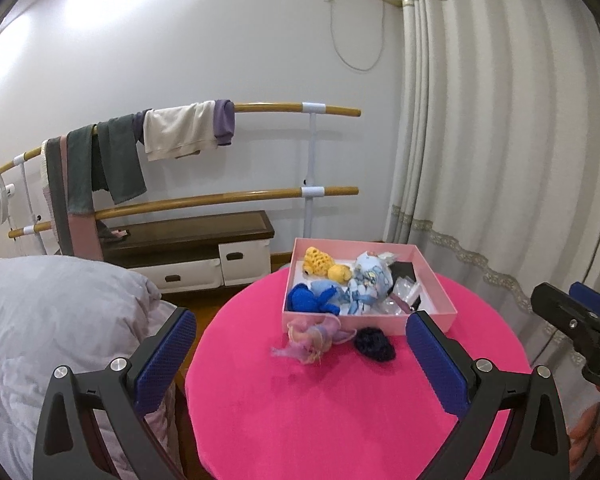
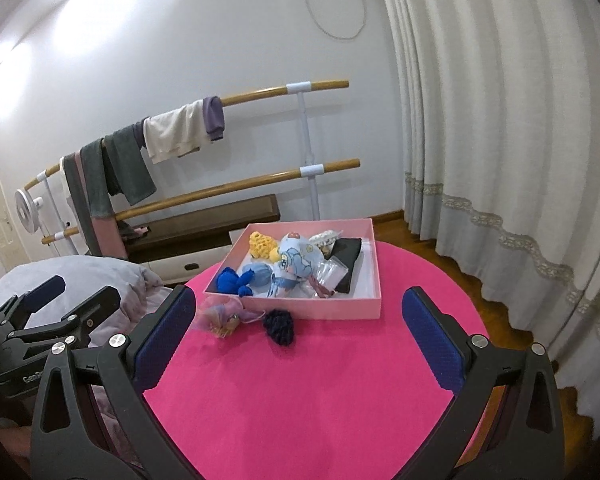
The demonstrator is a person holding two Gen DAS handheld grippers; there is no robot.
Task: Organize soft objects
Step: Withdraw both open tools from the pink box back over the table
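Round pink counter (image 1: 340, 420) up front, curtain and clothes rail behind, pink box (image 1: 440, 280) at the far side already loaded with soft toys. Just short of the box's near wall, two strays on the cloth: pastel plush (image 1: 314, 338) left, dark knit piece (image 1: 374, 344) right, nearly touching. Left tongs (image 1: 300, 360) spread wide and empty, plush dead ahead; right tongs (image 2: 300, 352) likewise apart, empty, knit piece nearer their line.
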